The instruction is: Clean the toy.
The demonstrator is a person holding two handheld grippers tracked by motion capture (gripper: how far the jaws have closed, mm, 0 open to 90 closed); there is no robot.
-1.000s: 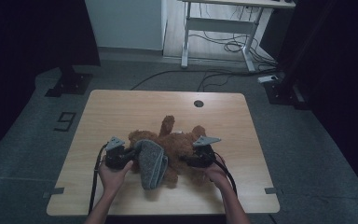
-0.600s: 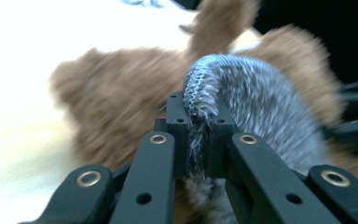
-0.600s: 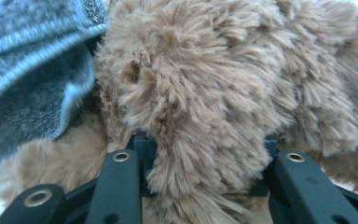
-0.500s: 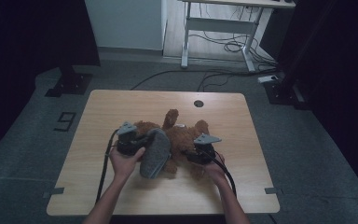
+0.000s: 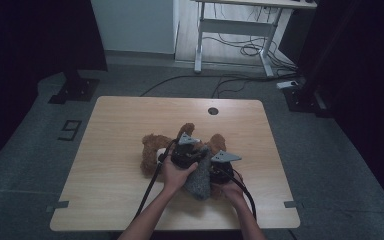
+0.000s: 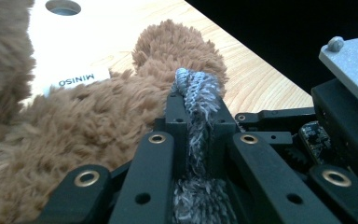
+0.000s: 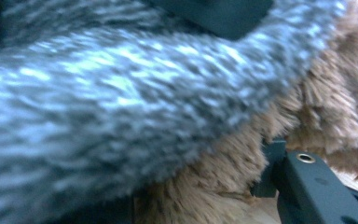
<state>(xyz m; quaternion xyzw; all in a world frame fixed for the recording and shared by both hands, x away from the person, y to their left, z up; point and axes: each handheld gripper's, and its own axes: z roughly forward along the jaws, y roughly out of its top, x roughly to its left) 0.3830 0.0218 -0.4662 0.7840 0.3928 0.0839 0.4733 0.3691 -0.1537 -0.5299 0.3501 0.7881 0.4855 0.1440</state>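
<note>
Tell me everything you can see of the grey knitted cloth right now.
The grey knitted cloth is a fuzzy, mottled grey-and-white knit that looks soft and woolly. It lies draped over the near side of the brown plush bear on the wooden table. The left tool is shut on a bunched fold of it, which stands up between the jaws. In the right gripper view it spreads blurred across the bear's fur, close to the right tool.

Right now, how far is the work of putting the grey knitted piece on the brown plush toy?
Done: the grey knitted piece already lies against the brown plush toy on the table. In hand: the left gripper pinches an edge of the knit, and the right gripper sits beside it, its jaws just opening. Left: the toy's body is mostly bare, so the dressing looks unfinished.
</note>
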